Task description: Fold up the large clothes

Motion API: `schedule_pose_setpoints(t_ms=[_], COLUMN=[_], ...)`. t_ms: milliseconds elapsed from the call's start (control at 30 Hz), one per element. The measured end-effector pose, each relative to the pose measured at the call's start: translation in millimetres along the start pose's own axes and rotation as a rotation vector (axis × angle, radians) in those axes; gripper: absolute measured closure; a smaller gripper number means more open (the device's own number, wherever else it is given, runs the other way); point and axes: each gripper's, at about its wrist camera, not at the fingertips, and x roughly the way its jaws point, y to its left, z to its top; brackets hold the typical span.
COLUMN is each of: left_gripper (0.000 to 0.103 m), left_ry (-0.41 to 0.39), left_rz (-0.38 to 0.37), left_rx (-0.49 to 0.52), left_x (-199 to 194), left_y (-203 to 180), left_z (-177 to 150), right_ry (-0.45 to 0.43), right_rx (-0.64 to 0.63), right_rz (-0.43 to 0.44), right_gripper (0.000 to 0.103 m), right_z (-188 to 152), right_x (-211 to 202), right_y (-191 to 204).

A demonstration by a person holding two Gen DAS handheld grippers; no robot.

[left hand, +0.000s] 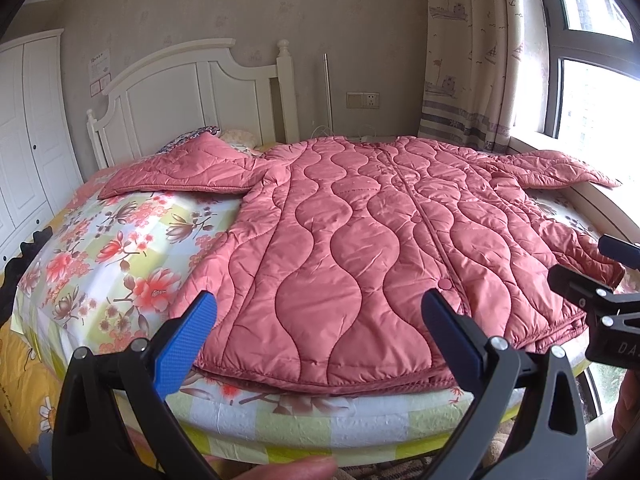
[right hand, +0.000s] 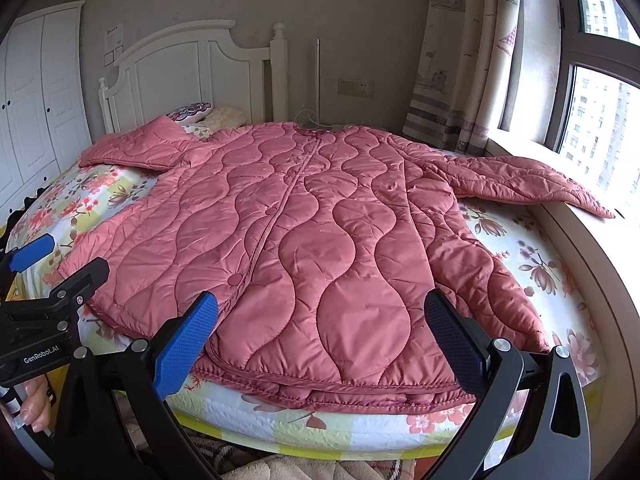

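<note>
A large pink quilted jacket [left hand: 360, 232] lies flat and spread out on the bed, front up, hem toward me, also in the right wrist view [right hand: 320, 232]. Its left sleeve [left hand: 176, 168] stretches toward the headboard; its right sleeve [right hand: 516, 178] reaches the window sill. My left gripper [left hand: 320, 336] is open and empty, just above the hem's left part. My right gripper [right hand: 322, 340] is open and empty, above the hem's right part. Each gripper shows at the edge of the other's view: the right one [left hand: 600, 276], the left one [right hand: 52, 268].
The bed has a floral sheet [left hand: 120, 248] and a white headboard [left hand: 192, 92]. Pillows [right hand: 200, 114] lie at the head. A white wardrobe [left hand: 28, 132] stands at the left. A window sill [right hand: 592, 248] and curtain [right hand: 460, 60] are at the right.
</note>
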Motion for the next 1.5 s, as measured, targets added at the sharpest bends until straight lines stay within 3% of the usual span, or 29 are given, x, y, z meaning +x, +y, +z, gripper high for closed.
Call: schedule_pose_setpoints(t_ms=[833, 1133, 1233, 1333, 1500], left_gripper=[0.002, 0.002, 0.002, 0.002, 0.002], left_ry=[0.07, 0.163, 0.176, 0.226, 0.311], left_rz=[0.006, 0.002, 0.037, 0.063, 0.078], left_rx=[0.008, 0.051, 0.092, 0.116, 0.107], left_x=[13.1, 51.5, 87.8, 138.4, 239.7], left_y=[-0.7, 4.5, 11.8, 20.2, 37.4], left_z=[-4.3, 15.7, 42.0, 68.8, 104.3], right_ry=[0.01, 0.033, 0.013, 0.018, 0.096], right_rx=[0.026, 0.017, 0.05, 0.161, 0.392], right_rz=[-0.008, -0.028, -0.049, -0.08, -0.134], right_gripper=[0.004, 0.004, 0.004, 0.004, 0.004], right_z=[-2.3, -4.1, 6.6, 30.6, 77.9], right_x=[3.4, 12.9, 16.1, 30.5, 108.5], right_y=[-10.7, -22.5, -51.9, -107.4, -224.1])
